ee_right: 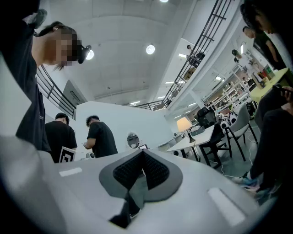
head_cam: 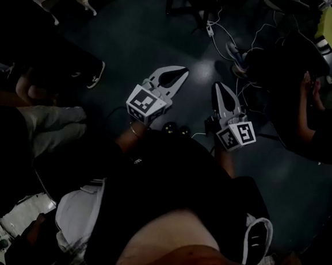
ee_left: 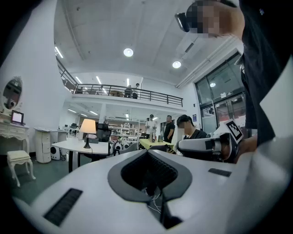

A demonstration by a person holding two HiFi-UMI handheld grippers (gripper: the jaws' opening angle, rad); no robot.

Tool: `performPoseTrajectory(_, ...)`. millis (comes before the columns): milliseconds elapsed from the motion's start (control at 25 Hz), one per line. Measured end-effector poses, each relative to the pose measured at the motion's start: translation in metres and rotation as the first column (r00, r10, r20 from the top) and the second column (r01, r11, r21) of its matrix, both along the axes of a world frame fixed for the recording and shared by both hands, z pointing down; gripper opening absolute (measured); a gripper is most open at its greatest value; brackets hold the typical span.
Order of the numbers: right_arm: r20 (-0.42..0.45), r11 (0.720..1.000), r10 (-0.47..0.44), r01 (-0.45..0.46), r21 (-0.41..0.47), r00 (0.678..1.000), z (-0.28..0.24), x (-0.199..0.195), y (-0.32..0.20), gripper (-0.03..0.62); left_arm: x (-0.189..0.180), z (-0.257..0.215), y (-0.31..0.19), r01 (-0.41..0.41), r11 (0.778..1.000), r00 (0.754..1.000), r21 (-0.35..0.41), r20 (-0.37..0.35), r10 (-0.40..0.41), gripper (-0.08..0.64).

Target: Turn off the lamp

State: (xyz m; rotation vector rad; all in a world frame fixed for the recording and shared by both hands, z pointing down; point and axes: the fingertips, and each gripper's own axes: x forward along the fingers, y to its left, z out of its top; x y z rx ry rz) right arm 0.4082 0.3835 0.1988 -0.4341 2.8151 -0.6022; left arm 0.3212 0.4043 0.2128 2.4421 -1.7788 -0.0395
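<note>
The lamp has a glowing cream shade on a dark stem and stands far off on a white table. It also shows small in the right gripper view, where the lamp stands on that table. In the dark head view both grippers hang side by side in the air above the floor, pointing away from me. My left gripper is shut with nothing in it, its jaws meeting at the tip. My right gripper is shut and empty too. Both are well short of the lamp.
Several people stand or sit around the room, one seated close at the right. White cables trail over the dark floor ahead. A white vanity with an oval mirror and a stool stand at the left. Chairs stand by the lamp's table.
</note>
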Motion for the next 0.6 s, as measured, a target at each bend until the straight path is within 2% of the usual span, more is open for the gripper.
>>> performPoseTrajectory(200, -0.026, 1.000, 0.008, -0.007, 0.013, 1.000, 0.008, 0.004, -0.002, -0.002, -0.003, 0.008, 0.002, 0.016, 1.000, 0.999, 0.002, 0.029, -0.016, 0.006)
performPoseTrajectory(360, -0.042, 1.000, 0.014, -0.013, 0.024, 0.999, 0.010, 0.010, -0.004, -0.002, -0.002, 0.006, -0.002, 0.023, 1.000, 1.000, 0.003, 0.014, -0.023, 0.006)
performPoseTrajectory(600, -0.029, 0.999, 0.038, -0.038, -0.001, 0.999, 0.017, 0.041, -0.019, 0.000, 0.027, 0.005, -0.013, 0.005, 1.000, 1.000, 0.006, 0.016, -0.005, 0.006)
